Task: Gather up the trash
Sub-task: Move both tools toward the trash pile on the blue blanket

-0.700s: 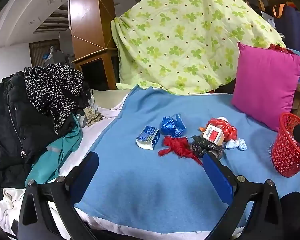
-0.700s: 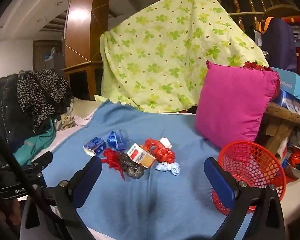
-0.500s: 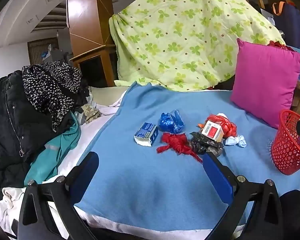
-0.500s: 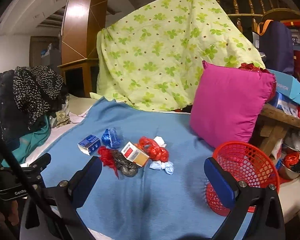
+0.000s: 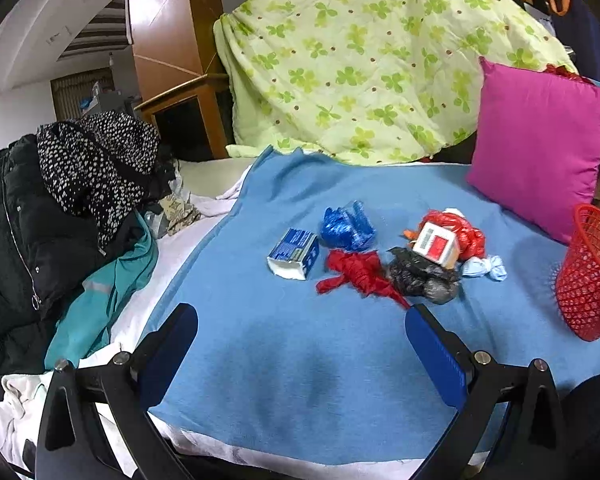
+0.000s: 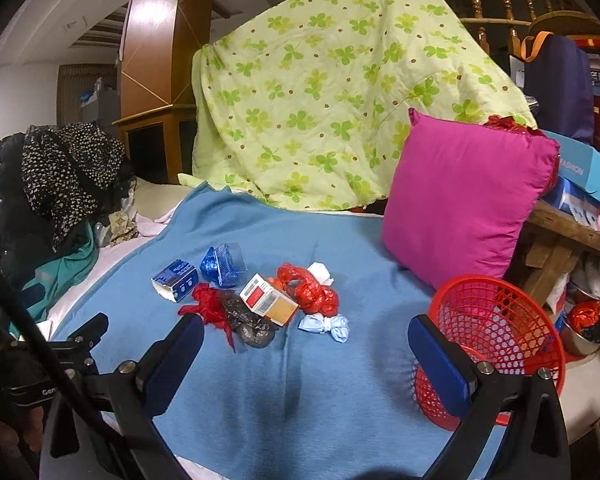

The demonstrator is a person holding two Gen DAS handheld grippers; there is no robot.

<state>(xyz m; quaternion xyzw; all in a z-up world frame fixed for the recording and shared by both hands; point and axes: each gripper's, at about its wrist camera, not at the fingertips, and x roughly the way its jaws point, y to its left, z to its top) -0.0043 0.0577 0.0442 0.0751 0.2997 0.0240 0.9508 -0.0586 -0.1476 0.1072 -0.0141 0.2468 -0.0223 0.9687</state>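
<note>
The left gripper [image 5: 300, 340] hangs over the near part of the blue blanket [image 5: 300, 380] with its blue-padded jaws spread wide and nothing between them; the right gripper [image 6: 304, 344] is likewise spread and empty, its right jaw standing in front of the red mesh basket [image 6: 500, 320], which sits at the blanket's right edge. Beyond both sets of jaws, well apart from the pads, the trash lies in a loose cluster mid-blanket: a blue-and-white carton [image 5: 294, 258] on the left, a crumpled blue wrapper [image 5: 348, 228] just behind it, a red plastic scrap [image 5: 356, 274] touching a dark crumpled bag [image 5: 422, 280], a red-and-white box [image 5: 436, 244] resting on top of that bag and against a knotted red bag [image 5: 460, 232], and a pale blue twist [image 5: 484, 268] on the basket side. Nothing lies on the open blanket between the jaws and the heap. A magenta pillow [image 6: 464, 200] leans upright behind the basket, a green clover-print quilt [image 6: 332, 96] is draped at the back, and a pile of dark clothes [image 5: 60, 208] crowds the left.
</note>
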